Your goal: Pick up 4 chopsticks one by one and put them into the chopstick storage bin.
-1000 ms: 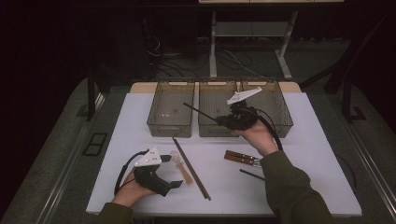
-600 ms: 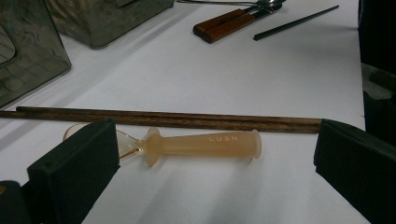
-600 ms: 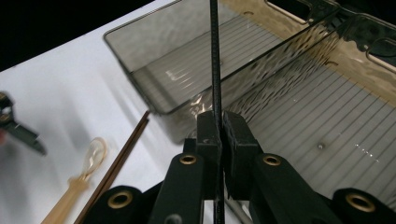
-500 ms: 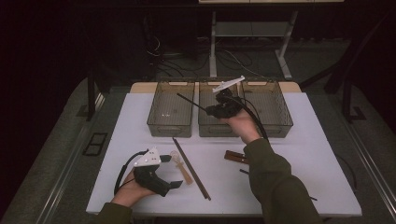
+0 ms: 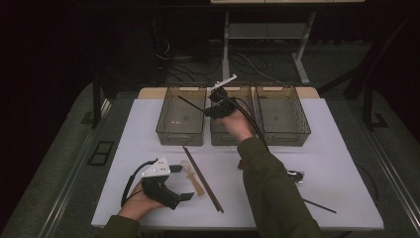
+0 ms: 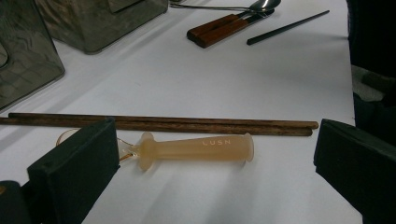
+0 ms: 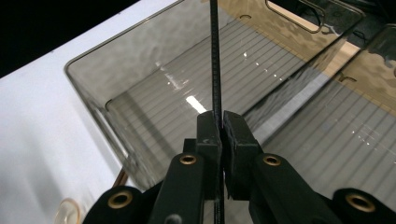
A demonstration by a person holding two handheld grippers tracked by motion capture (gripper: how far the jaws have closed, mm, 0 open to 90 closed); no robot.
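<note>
My right gripper (image 5: 214, 105) hangs over the near edge between the left bin (image 5: 171, 130) and the middle bin (image 5: 224, 139), shut on a thin black chopstick (image 5: 190, 104). In the right gripper view that chopstick (image 7: 215, 60) runs up from the pressed jaws of the right gripper (image 7: 220, 122) across the left bin (image 7: 93, 70). My left gripper (image 5: 184, 184) rests on the table at the front left, open. In its own view the left gripper (image 6: 215, 136) has an amber spoon (image 6: 196, 148) lying between its jaws, untouched, with a pair of brown chopsticks (image 6: 163, 123) just beyond.
A third clear bin (image 5: 282, 116) stands at the back right. Wooden-handled cutlery (image 6: 224, 28) and a second black chopstick (image 5: 319, 206) lie on the white table (image 5: 337, 148) right of my right sleeve. The amber spoon (image 5: 190, 173) and brown chopsticks (image 5: 203, 178) lie at the front centre.
My right hand has carried the black chopstick leftward, from over the right and middle bins to the gap between the middle and left bins. The left gripper has stayed put.
</note>
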